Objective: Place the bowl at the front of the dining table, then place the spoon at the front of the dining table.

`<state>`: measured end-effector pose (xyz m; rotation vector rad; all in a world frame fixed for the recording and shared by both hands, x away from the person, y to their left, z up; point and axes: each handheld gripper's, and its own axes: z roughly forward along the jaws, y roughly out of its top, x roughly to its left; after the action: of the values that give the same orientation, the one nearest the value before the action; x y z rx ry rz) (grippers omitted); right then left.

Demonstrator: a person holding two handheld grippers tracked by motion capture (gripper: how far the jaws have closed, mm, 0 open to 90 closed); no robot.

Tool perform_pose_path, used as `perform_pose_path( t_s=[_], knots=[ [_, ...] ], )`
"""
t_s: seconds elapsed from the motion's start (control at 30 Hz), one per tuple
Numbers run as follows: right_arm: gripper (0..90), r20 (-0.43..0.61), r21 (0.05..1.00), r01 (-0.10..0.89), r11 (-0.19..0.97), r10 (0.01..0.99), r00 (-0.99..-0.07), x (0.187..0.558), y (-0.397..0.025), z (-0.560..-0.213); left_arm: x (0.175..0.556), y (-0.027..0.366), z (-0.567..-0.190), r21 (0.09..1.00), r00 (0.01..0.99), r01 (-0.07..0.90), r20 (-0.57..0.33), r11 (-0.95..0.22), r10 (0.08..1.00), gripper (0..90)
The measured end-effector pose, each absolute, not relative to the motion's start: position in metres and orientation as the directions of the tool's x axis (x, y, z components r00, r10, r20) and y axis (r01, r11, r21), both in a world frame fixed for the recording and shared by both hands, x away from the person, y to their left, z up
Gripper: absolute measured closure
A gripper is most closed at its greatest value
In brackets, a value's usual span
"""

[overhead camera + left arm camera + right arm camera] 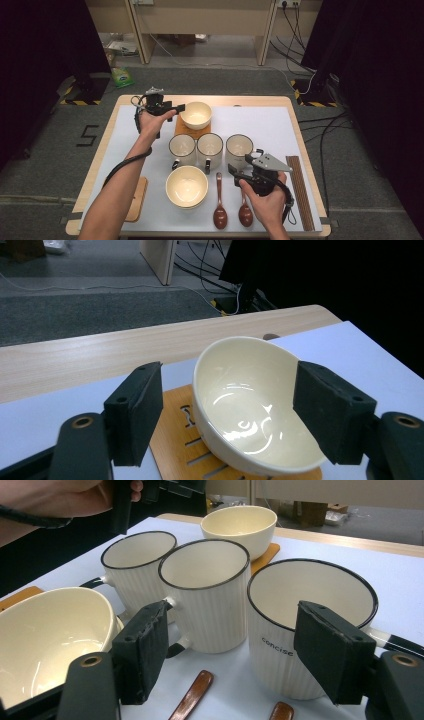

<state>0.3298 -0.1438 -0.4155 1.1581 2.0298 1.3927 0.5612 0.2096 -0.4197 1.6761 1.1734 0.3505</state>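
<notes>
At the left edge of the table a wooden coaster lay partly under the person's left forearm. The left gripper was held at the far left of the white mat, its jaws spread wide and aimed rightward at the far bowl; in the left gripper view the bowl sat between the two pads, the right pad at or against its rim and the left pad apart from its wall, so nothing was clamped. That bowl was round, with no long axis to speak of, cream and glossy inside, its mouth facing up and tipped a little in that view, resting on a slatted wooden trivet. Nearer the person stood a row of three ribbed white mugs with dark rims, upright, their handles toward the near side. Below them a second, larger cream bowl sat upright. To its right lay two brown spoons, handles pointing away from the person. The right gripper hovered just near of the right mug, jaws wide apart and holding nothing, pointing left and away. A bundle of dark chopsticks lay lengthwise along the right edge.
</notes>
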Motion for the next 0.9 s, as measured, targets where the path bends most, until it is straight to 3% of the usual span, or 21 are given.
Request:
perform_pose_path(
  t_s=[0.9],
  knots=[
    [30.4, 0.12, 0.897, 0.417, 0.143, 0.832, -0.542, 0.33, -0.153, -0.413, 0.53, 0.22, -0.407, 0.877, 0.494, 0.48, -0.24, -0.032, 0.836, 24.3]
  ],
)
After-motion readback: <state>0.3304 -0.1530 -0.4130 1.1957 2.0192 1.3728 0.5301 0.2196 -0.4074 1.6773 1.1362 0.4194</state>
